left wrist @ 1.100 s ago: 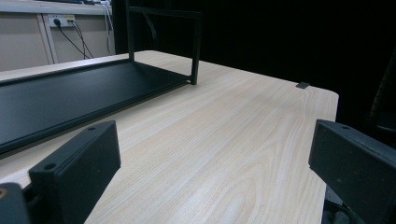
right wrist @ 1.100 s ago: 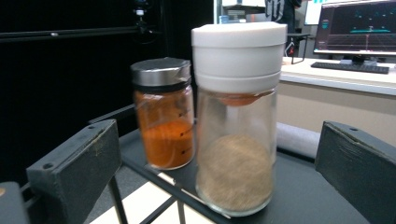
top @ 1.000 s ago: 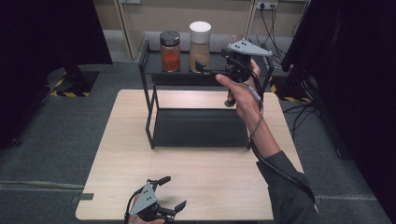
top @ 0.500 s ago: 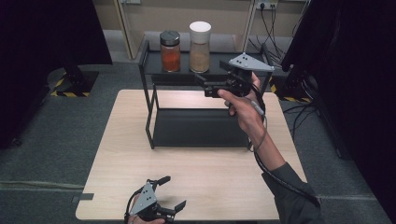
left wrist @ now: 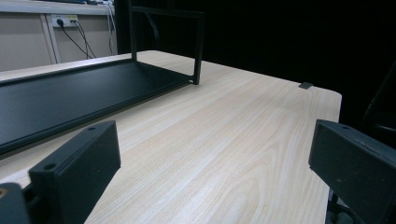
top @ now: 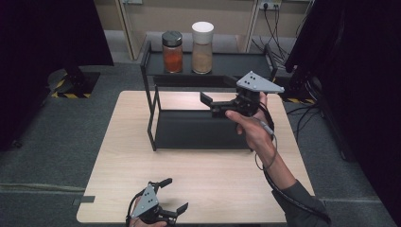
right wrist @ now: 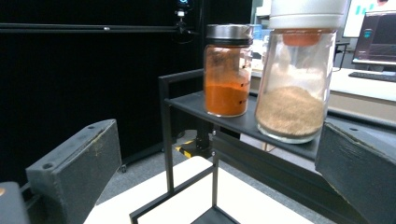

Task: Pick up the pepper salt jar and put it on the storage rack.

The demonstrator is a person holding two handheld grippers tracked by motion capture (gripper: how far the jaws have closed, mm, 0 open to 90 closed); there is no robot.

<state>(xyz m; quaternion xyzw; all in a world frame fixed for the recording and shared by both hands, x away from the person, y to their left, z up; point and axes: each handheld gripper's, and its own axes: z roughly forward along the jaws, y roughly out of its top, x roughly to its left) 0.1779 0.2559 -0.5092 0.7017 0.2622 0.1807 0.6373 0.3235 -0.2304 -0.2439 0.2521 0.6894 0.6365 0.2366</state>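
R gripper (top: 208,100) near tan jar (top: 202,41)

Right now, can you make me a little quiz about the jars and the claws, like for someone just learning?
1. True or false: the right claw is squeezing a jar.
2. Which jar has the white lid? A) the jar of orange powder B) the jar of tan grains
3. Fill in: both jars stand on the top shelf of the black ____.

Key:
1. False. Its jaws are open and apart from both jars.
2. B. The orange one has a metal lid.
3. Rack. The left claw rests open near the edge of the wooden table.
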